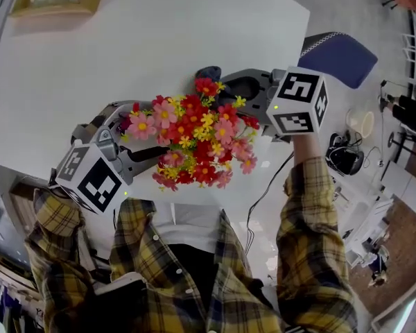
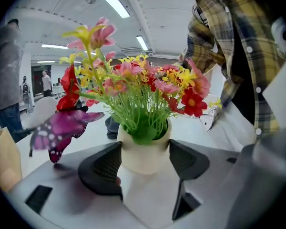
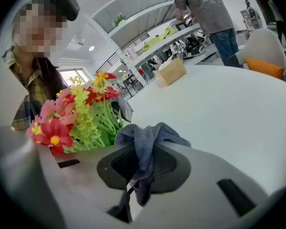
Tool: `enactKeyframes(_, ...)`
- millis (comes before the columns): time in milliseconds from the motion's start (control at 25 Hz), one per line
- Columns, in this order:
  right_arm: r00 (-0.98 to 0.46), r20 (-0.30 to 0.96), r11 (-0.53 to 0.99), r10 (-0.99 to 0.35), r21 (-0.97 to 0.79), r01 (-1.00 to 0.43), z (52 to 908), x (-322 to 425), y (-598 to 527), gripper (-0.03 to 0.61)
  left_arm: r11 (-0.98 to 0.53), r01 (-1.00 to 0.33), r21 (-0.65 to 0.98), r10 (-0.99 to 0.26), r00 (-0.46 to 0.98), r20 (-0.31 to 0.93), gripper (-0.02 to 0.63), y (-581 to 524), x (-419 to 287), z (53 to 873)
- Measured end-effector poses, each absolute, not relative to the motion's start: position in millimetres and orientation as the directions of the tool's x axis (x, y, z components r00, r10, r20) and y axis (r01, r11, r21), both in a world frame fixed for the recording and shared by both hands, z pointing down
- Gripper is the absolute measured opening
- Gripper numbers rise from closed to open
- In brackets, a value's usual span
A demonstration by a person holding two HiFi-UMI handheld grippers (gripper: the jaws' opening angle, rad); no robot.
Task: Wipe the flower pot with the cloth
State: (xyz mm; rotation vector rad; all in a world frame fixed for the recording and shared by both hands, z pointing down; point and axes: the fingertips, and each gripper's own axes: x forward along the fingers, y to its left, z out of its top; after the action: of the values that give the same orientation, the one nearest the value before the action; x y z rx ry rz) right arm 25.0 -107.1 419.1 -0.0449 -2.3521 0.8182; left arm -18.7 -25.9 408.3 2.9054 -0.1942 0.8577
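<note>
While the left gripper (image 2: 144,162) clamps the cream flower pot (image 2: 144,149) between its two dark pads, one pressed to each side of the pot's wall, the right gripper (image 3: 142,165) has its jaws pinched together on a grey-blue cloth (image 3: 148,144). The cloth bunches out past the jaw tips, and a loose tail hangs down between them. The pot stands upright and holds a thick spray of artificial flowers (image 1: 194,144) in red, pink and yellow on green stems, with a purple spotted butterfly ornament (image 2: 62,128) sticking out to one side. In the head view the bouquet hides the pot entirely. It sits over the near edge of the white table (image 1: 125,47), with the left gripper (image 1: 128,151) reaching in from the lower left and the right gripper (image 1: 239,89) from the upper right. A dark fold of the cloth (image 1: 208,71) peeks out just behind the blossoms. From the right gripper view the cloth lies just beside the green stems, but whether it touches the pot cannot be told, nor whether the pot rests on the table. The person wears a yellow plaid shirt (image 1: 308,234). A tan box (image 3: 169,73) stands farther off on the tabletop.
</note>
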Motion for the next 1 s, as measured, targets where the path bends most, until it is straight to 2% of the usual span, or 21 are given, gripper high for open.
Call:
enactKeyframes(200, -0.8, 0.546, 0.801, 0.248, -0.58, -0.147, 421, 5, -117, 0.037, -0.997, 0.006, 0.071, 0.047, 0.804, 0.593, 0.321, -35, -18, 410)
enactKeyframes(400, -0.804, 0.545, 0.793, 0.238, -0.587, -0.163, 423, 3, -119, 0.037, -0.996, 0.041, 0.074, 0.077, 0.792, 0.605, 0.321, -36, -17, 411)
enactKeyframes(480, -0.812, 0.544, 0.785, 0.211, -0.59, -0.19, 425, 6, -120, 0.037, -0.997, -0.005, 0.073, 0.039, 0.799, 0.6, 0.321, -37, -18, 413)
enactKeyframes(600, -0.828, 0.539, 0.764, 0.155, -0.597, -0.246, 426, 13, -118, 0.037, -0.985, -0.15, 0.085, -0.07, 0.798, 0.598, 0.321, -35, -31, 419)
enactKeyframes(760, -0.829, 0.554, 0.734, 0.071, -0.592, -0.332, 427, 29, -108, 0.037, -0.927, -0.327, 0.185, -0.151, 0.774, 0.615, 0.321, -4, -53, 431)
enactKeyframes(1000, -0.808, 0.585, 0.678, -0.065, -0.569, -0.466, 425, 51, -86, 0.037, -0.771, -0.557, 0.31, -0.313, 0.755, 0.577, 0.321, 44, -21, 420)
